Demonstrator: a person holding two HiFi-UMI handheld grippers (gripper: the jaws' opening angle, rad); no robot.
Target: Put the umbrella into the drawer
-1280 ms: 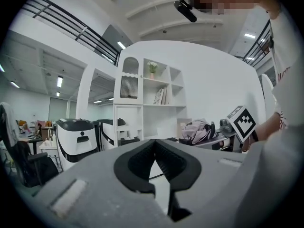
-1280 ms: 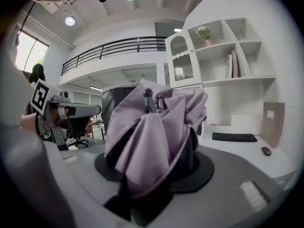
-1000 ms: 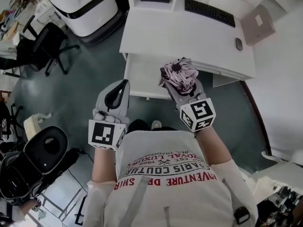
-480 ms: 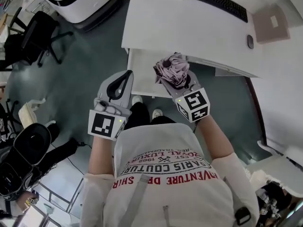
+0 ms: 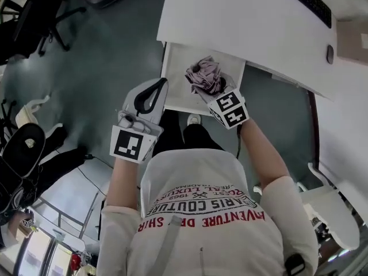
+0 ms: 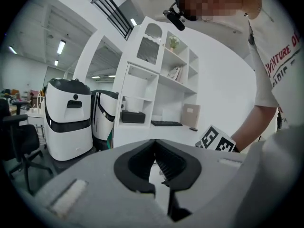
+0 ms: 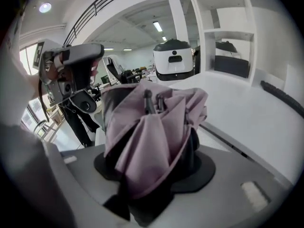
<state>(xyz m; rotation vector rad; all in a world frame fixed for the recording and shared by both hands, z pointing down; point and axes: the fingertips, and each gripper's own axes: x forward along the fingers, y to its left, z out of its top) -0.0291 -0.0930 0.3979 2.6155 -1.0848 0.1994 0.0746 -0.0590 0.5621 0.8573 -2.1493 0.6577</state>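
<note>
A folded mauve umbrella (image 5: 205,75) is bunched between the jaws of my right gripper (image 5: 208,86), which is shut on it. The gripper points steeply down and holds the umbrella over the inside of the open white drawer (image 5: 178,62), which is pulled out from under the desk. In the right gripper view the umbrella (image 7: 152,127) fills the space between the jaws and hides their tips. My left gripper (image 5: 160,86) hangs at the drawer's left front corner, shut with nothing in it; its closed tips (image 6: 153,142) show in the left gripper view.
The white desk (image 5: 241,22) above the drawer carries a keyboard (image 5: 305,2) and a mouse (image 5: 329,53). A black office chair (image 5: 34,10) stands at far left. White machines (image 6: 66,120) and open shelves (image 6: 159,89) lie beyond the desk. My feet are below the drawer front.
Both grippers have come down. The right one has tipped downward and carried the umbrella from above the desk edge to over the open drawer. The left gripper stays shut beside it.
</note>
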